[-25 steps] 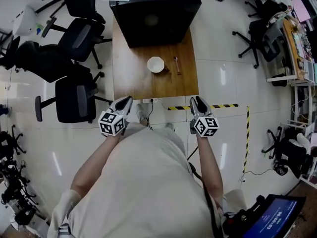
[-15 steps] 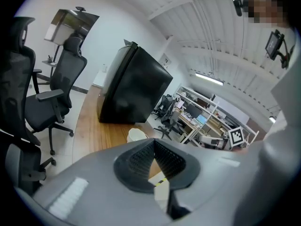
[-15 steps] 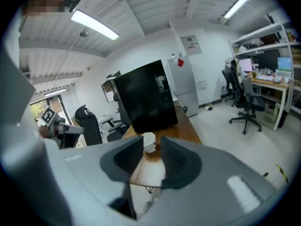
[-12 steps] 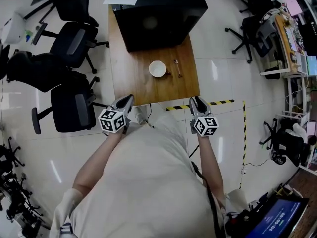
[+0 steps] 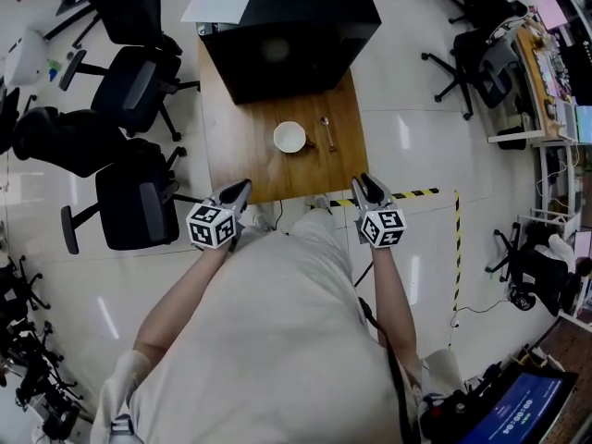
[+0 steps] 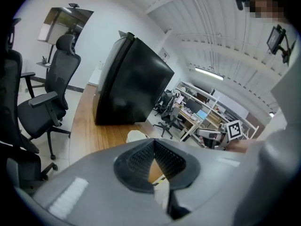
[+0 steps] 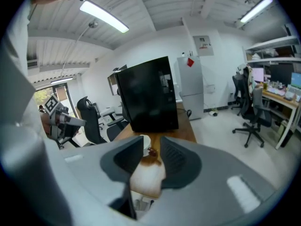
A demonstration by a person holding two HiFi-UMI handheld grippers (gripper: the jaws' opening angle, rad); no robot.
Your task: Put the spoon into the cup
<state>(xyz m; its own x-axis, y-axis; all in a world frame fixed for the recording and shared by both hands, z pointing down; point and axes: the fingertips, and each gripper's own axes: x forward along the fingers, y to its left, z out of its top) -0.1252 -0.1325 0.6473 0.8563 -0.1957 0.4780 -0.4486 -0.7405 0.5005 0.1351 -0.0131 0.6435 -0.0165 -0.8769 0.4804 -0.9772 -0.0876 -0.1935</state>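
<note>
On our left gripper (image 5: 240, 187) the jaws meet tip to tip on nothing; our right gripper (image 5: 364, 183) stands apart and empty. The spoon (image 5: 326, 133) lies at three o'clock of the cup (image 5: 289, 137), near it (thin, flat on wood): a careless pinch may skid it or knock the cup. Which end is its bowl, we cannot tell.

- The cup (image 5: 289, 137) was largely covered by the left gripper (image 6: 154, 144) in the left gripper view; only a pale part of its rim was seen.
- The spoon (image 5: 326, 133) was shown too small in the head view for bowl and handle to be told apart.
- The table (image 5: 242, 151) was hidden at its far end under the black box (image 5: 287, 26), which was itself cut off by the head view's top edge.
</note>
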